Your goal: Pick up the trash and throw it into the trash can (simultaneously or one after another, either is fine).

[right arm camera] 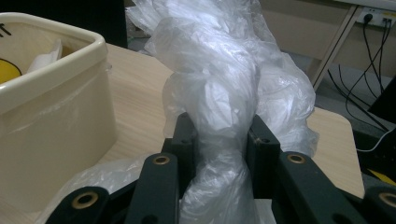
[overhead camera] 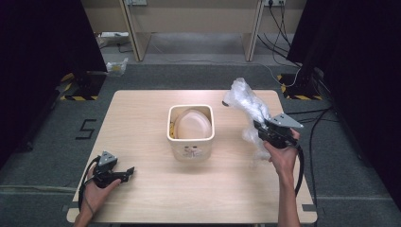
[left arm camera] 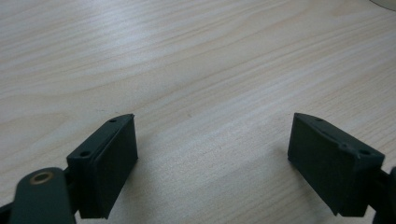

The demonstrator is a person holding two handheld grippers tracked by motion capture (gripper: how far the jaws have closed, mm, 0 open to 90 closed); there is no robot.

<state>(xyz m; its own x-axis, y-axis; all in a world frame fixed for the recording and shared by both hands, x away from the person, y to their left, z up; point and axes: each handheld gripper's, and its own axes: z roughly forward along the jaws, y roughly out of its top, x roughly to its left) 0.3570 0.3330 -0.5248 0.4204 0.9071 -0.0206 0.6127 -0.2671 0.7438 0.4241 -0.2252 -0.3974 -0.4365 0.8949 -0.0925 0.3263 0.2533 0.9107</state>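
A crumpled clear plastic bag [overhead camera: 246, 101] is lifted over the table's right side, bunched into a rope where my right gripper [overhead camera: 263, 128] is shut on it. In the right gripper view the bag [right arm camera: 219, 84] is squeezed between both jaws of my right gripper [right arm camera: 223, 140] and billows above them. A cream square bin [overhead camera: 190, 130] with a pale rounded lid or bowl and something yellow inside stands at the table's middle; its wall [right arm camera: 51, 116] is left of the bag. My left gripper [overhead camera: 124, 174] rests open low at the front left, its jaws [left arm camera: 212, 163] wide apart over bare wood.
The wooden table [overhead camera: 142, 123] has grey carpet around it. Desk legs and cables [overhead camera: 283, 28] lie beyond the far edge, black curtains stand on both sides, and yellow-black floor tape [overhead camera: 78, 97] marks the left.
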